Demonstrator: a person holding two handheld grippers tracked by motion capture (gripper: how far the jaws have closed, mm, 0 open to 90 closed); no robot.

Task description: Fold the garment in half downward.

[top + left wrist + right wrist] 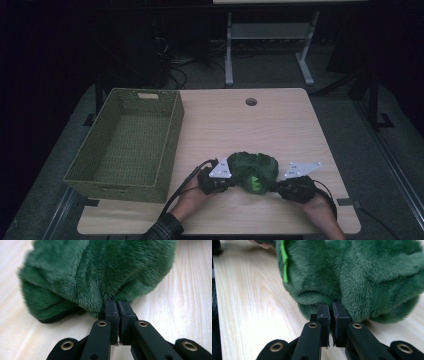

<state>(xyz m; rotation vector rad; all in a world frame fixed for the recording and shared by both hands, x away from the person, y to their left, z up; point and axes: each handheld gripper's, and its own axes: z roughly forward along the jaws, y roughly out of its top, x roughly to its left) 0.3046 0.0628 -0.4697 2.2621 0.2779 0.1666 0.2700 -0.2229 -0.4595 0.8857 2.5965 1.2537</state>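
Near the front edge of the table [280, 120], a little right of its middle, I see the green plush cloth [256, 170] bunched in a heap on the wood, lying directly between my two grippers. My left gripper [118, 306] is clenched on a pinch of the cloth's fur at its left side, and my right gripper [332, 308] is clenched the same way on the right side. The woven basket [100, 165] sits along the table's left edge, well apart from the cloth.

Wooden table [280, 125] bears basket [125, 145], apparently plush [256, 169]
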